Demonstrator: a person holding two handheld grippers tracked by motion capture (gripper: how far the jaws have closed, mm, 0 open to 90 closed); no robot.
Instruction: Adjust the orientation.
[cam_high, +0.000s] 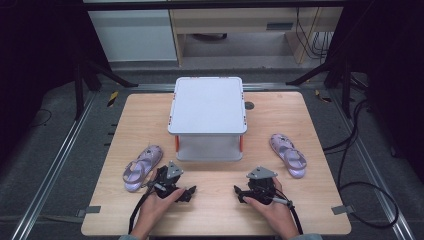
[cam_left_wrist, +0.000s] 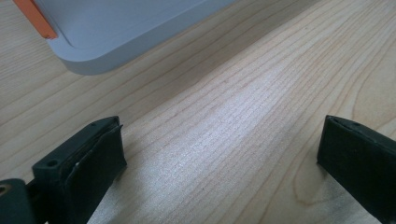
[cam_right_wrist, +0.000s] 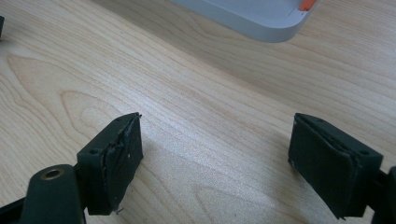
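Observation:
A grey two-tier rack (cam_high: 207, 106) with orange clips stands at the middle back of the wooden table (cam_high: 215, 210). One lilac sandal (cam_high: 142, 167) lies left of it, another lilac sandal (cam_high: 288, 154) lies to its right. My left gripper (cam_high: 190, 193) rests low over the table near the front, just right of the left sandal, jaws wide open and empty. My right gripper (cam_high: 238, 193) faces it from the right, also open and empty. In the left gripper view the rack's base corner (cam_left_wrist: 100, 39) lies ahead of the left gripper (cam_left_wrist: 219, 158); the right gripper view shows the rack's base corner (cam_right_wrist: 261, 18) beyond the right gripper (cam_right_wrist: 215, 163).
Bare wood lies between the two grippers and in front of the rack. Metal rails and black cables (cam_high: 360, 165) run along the floor on both sides of the table. A black stand leg (cam_high: 107, 75) rises at the back left.

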